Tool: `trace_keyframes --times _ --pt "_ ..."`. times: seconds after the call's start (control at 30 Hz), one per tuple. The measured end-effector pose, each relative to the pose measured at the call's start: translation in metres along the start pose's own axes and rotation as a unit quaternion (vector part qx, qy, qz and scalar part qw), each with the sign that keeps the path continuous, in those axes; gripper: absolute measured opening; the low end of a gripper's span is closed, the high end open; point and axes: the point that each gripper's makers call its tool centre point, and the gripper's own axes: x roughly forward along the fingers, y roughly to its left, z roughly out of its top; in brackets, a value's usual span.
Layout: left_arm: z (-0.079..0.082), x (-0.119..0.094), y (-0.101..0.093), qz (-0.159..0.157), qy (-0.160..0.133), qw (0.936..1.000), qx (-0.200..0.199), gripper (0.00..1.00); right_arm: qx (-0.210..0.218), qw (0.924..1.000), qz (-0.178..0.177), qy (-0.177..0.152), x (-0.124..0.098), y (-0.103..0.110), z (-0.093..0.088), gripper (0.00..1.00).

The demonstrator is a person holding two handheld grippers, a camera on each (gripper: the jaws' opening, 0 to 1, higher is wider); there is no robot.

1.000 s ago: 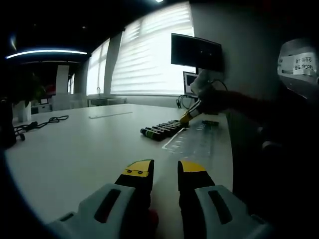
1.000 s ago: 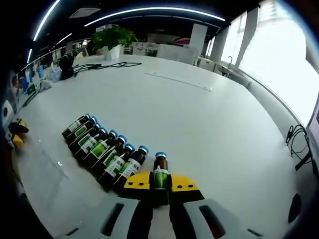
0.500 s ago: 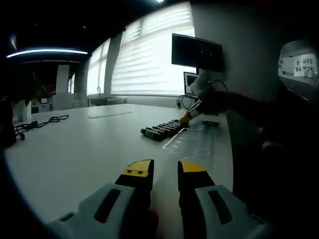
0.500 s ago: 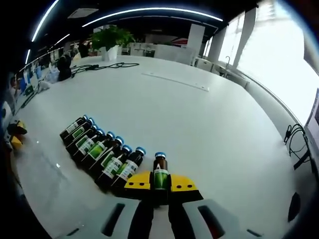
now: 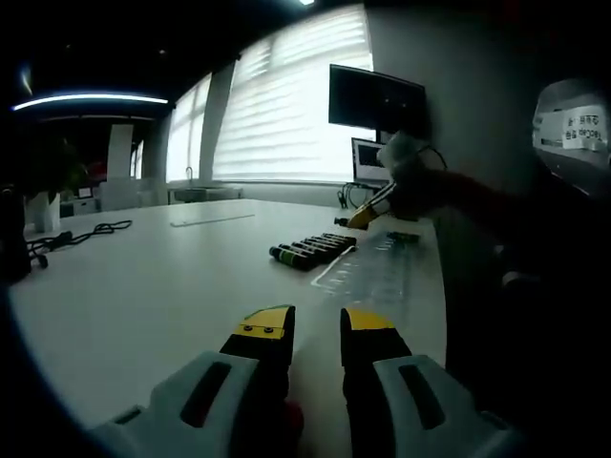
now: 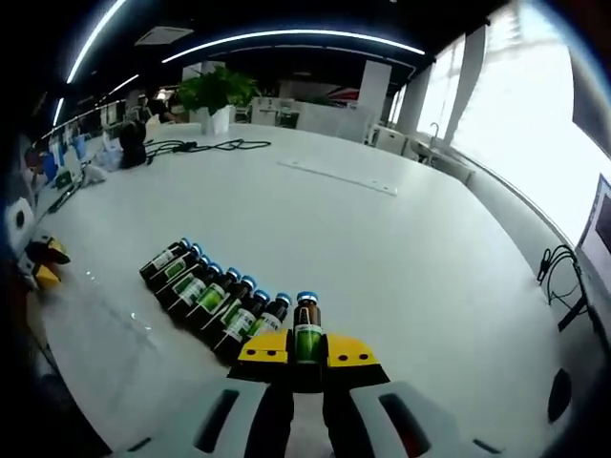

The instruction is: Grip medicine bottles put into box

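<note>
Right gripper [image 6: 306, 351]: jaws closed on a brown medicine bottle [image 6: 306, 331], blue cap pointing forward, green-and-white label between the yellow pads. It hangs over the white table [image 6: 401, 248], just beside the near end of the row of bottles [image 6: 212, 298]. That row lies flat on the table, side by side, touching, blue caps all pointing the same way.

In the left gripper view the right gripper [image 5: 366, 216] shows far off, above the row of bottles [image 5: 310, 248]. A clear plastic tray [image 5: 370, 269] lies on the table just beside the row; probably the box, but it is glare-washed and hard to read.

Left gripper [image 5: 317, 324]: low over the table's near edge, well apart from the bottles. Jaws parted with a narrow gap, nothing between them.

Background: dark monitor [image 5: 376, 99] against the window blinds [image 5: 286, 105], black cable [image 6: 205, 146] and a potted plant [image 6: 216, 93] at the far side of the table.
</note>
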Motion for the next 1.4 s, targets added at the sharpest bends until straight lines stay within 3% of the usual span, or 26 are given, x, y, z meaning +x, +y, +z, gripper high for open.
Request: trace_keyframes --times 0.47,0.6,0.9,1.4 --pt "0.000 0.000 0.000 0.001 0.000 1.0000 -0.001 0.13 0.014 0.9994 -0.015 -0.028 -0.044 -0.003 -0.002 0.06" --pt "0.000 0.000 0.000 0.001 0.000 1.0000 0.000 0.13 0.026 0.9992 -0.018 -0.025 -0.051 -0.003 -0.013 0.06" --pt "0.000 0.000 0.000 0.001 -0.001 1.0000 -0.002 0.13 0.084 0.9959 -0.033 -0.002 -0.067 -0.006 -0.055 0.07" --pt "0.000 0.000 0.000 0.001 -0.002 1.0000 -0.002 0.13 0.115 0.9924 -0.041 0.007 -0.072 0.000 -0.069 0.07"
